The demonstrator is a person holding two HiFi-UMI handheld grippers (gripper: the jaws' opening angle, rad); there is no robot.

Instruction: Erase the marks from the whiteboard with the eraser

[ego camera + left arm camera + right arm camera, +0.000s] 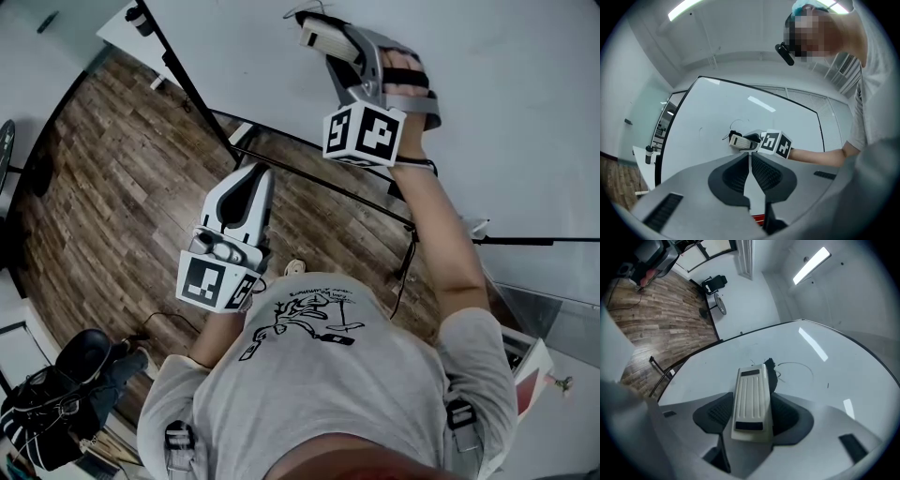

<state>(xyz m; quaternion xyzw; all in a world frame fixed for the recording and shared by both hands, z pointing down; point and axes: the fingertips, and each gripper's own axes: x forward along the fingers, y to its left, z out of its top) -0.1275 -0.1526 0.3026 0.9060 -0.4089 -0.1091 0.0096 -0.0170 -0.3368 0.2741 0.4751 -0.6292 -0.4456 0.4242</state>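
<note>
The right gripper [751, 420] is clamped on the pale eraser [750, 392], its jaws held apart by the eraser's body. The eraser's far end meets the whiteboard [843, 380] beside a dark scribble [770, 364]. Only that gripper's view shows the thin arc [799, 364] beyond clearly. The left gripper [750, 165], jaws together on nothing, hangs off the board. The head view places it over the wooden floor [112, 187].

The eraser [751, 401] covers part of the dark marks [770, 363], so their whole shape cannot be seen. The thin curved line [797, 363] beside them is too faint to read. In the head view the whiteboard [506, 84] is cut off at the top and right.
</note>
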